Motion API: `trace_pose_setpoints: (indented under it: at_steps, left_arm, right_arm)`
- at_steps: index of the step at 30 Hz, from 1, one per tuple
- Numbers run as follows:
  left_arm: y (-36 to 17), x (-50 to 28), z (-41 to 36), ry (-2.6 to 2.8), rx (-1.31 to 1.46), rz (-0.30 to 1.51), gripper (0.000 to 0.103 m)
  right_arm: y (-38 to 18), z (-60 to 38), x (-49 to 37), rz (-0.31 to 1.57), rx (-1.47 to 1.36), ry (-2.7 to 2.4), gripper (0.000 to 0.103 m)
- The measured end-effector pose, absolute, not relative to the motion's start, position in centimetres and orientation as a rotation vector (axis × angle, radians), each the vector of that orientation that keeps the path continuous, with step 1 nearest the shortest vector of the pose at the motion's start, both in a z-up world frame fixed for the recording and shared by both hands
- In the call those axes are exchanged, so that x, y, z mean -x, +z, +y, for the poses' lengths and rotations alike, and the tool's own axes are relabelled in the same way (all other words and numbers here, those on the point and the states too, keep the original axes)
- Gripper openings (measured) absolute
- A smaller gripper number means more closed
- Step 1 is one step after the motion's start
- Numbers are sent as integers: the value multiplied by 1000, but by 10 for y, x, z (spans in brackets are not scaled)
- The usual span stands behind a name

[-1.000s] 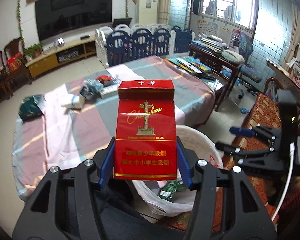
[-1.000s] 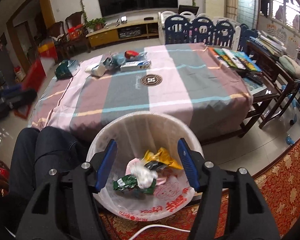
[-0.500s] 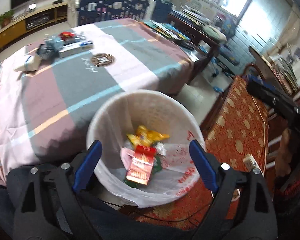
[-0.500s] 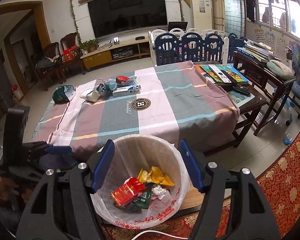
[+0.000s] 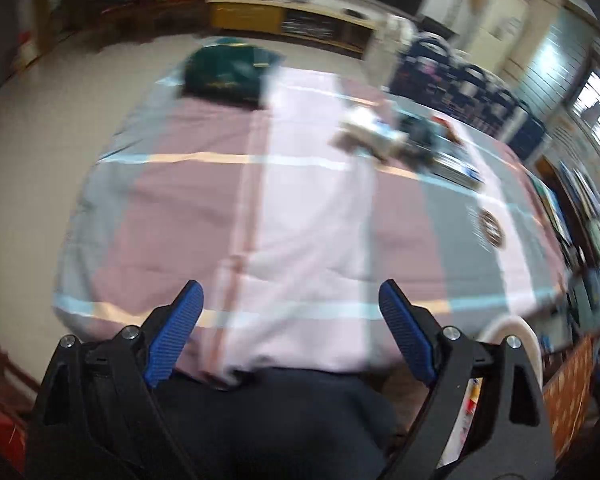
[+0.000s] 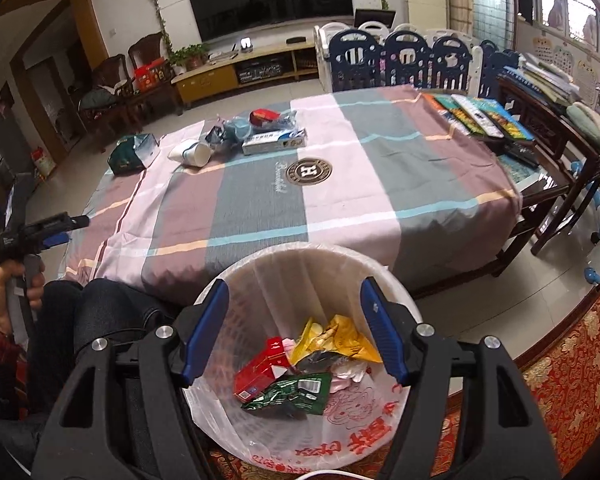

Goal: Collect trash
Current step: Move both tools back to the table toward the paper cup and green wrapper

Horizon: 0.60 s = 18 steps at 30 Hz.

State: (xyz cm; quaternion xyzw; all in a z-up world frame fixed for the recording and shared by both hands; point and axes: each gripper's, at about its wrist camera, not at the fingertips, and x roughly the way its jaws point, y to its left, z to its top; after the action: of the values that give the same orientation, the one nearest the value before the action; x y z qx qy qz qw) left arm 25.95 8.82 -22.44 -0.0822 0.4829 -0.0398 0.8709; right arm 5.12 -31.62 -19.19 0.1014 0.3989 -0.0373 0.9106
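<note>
Table (image 6: 260,208), striped cloth in pink, mauve and grey: fills the centre of both views, blurred in the left wrist view.

Waste bin (image 6: 396,292), white, bag-lined: at 6 o'clock in the right wrist view, against the table's near edge. Contents: red cigarette pack (image 6: 260,372), green wrapper (image 6: 296,394), yellow wrapper (image 6: 336,340), crumpled white scraps.

Left gripper (image 5: 290,330): jaws wide, nothing between them, over the table's near edge.

Right gripper (image 6: 294,330): jaws wide, empty, above the bin.

Trash on the table, toward 11 o'clock: green bag (image 6: 130,154), toothpaste box (image 6: 274,142), paper cup (image 6: 192,154), red packet (image 6: 264,116).
</note>
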Motion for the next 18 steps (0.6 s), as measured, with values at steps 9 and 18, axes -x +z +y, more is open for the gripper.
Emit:
trace_pose_setpoints:
  at_steps: [9, 18]
  left_arm:
    - [-249, -294, 136, 4, 203, 1052, 89]
    - [-229, -368, 64, -184, 206, 1014, 89]
  right_arm:
    - [-213, -273, -119, 892, -212, 17, 67]
    - [-224, -247, -171, 921, -175, 72, 67]
